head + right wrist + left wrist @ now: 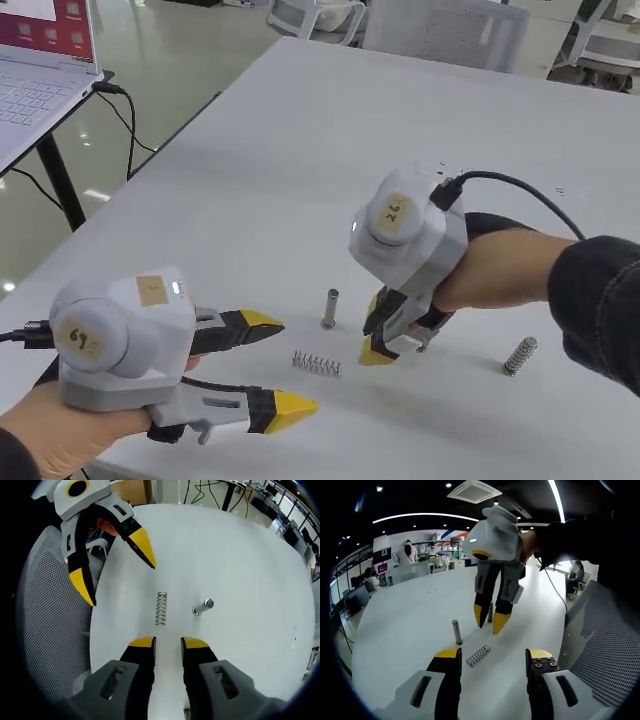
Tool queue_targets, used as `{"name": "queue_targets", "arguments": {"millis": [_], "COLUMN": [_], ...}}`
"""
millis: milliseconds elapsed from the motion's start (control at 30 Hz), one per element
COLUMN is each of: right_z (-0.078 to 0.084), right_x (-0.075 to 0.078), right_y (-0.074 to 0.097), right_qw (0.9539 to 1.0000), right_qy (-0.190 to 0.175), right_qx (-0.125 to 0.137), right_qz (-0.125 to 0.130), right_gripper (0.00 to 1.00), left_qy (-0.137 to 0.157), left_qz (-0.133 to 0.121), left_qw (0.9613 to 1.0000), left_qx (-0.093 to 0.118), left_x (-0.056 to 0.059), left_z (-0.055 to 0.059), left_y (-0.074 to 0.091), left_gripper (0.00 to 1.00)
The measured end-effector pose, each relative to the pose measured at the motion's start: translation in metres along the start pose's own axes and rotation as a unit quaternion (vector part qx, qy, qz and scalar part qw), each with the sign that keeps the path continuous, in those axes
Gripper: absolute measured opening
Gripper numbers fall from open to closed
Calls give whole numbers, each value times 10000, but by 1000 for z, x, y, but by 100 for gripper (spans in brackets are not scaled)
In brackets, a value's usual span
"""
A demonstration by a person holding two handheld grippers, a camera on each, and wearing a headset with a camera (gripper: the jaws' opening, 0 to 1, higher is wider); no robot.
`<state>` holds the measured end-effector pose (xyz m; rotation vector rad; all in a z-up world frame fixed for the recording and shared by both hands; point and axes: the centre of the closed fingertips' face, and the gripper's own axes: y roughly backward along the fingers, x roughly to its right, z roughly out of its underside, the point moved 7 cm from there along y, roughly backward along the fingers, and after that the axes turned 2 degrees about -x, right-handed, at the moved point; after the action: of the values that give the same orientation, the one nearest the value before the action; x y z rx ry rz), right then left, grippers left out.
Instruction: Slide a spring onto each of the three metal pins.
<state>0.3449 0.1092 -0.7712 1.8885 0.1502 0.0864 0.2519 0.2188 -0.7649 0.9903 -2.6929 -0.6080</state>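
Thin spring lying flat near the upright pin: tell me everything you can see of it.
The thin spring is a slim, straight coil of silvery wire that looks like metal. It lies on its side on the white table, a little apart from the upright pin and not threaded on it. It sits ahead of the left gripper, whose jaws stand wide open, and the right gripper. Neither touches it.
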Motion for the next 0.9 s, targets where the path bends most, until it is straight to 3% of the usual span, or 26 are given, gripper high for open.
{"name": "queue_targets", "arguments": {"millis": [300,900], "right_z": [-12,-13], "right_x": [-7,-12], "right_y": [-17,-39], "right_qw": [9999,9998], "right_qy": [38,178], "right_qx": [105,-53], "right_qz": [-51,47], "right_gripper": [20,15], "left_qy": [19,63], "left_qz": [-33,-78], "left_qw": [10000,9999], "left_qx": [-6,-39], "left_x": [-1,-3], "left_z": [1,5], "left_y": [2,6], "left_gripper": [49,49]}}
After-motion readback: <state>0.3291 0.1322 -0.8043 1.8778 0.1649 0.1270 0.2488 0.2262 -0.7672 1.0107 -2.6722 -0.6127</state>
